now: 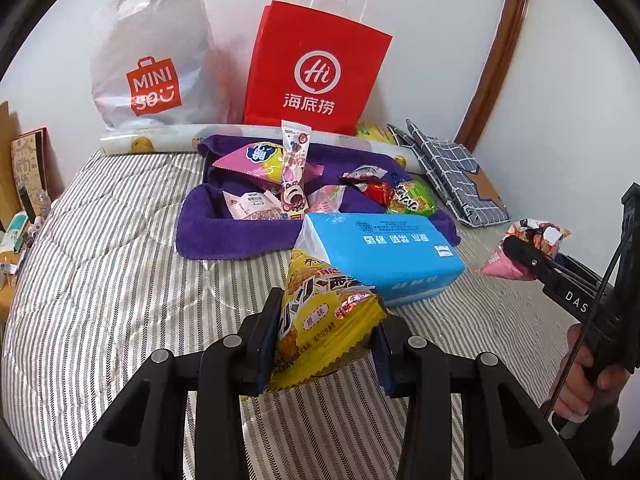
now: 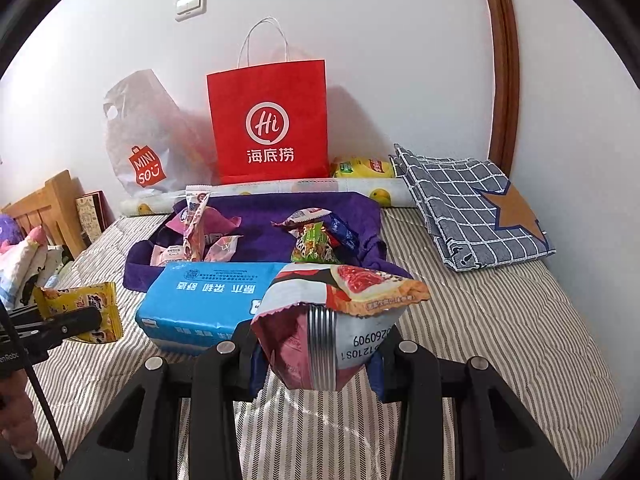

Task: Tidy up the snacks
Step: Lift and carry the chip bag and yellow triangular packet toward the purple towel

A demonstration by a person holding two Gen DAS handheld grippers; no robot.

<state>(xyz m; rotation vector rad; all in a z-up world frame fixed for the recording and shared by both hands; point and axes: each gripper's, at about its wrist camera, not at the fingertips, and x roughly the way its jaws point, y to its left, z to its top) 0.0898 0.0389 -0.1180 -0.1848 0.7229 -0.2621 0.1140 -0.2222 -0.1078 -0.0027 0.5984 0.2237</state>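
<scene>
My left gripper is shut on a yellow snack packet, held just above the striped bedspread; the same packet shows at the left edge of the right wrist view. My right gripper is shut on a pink and white snack packet, which appears in the left wrist view as the pink packet at the right. Ahead lies a purple towel with several snack packets on it, among them a tall pink one and a green one.
A blue tissue pack lies at the towel's near edge. A red paper bag and a grey plastic bag lean on the wall. A folded checked cloth lies to the right; a wooden headboard stands at left.
</scene>
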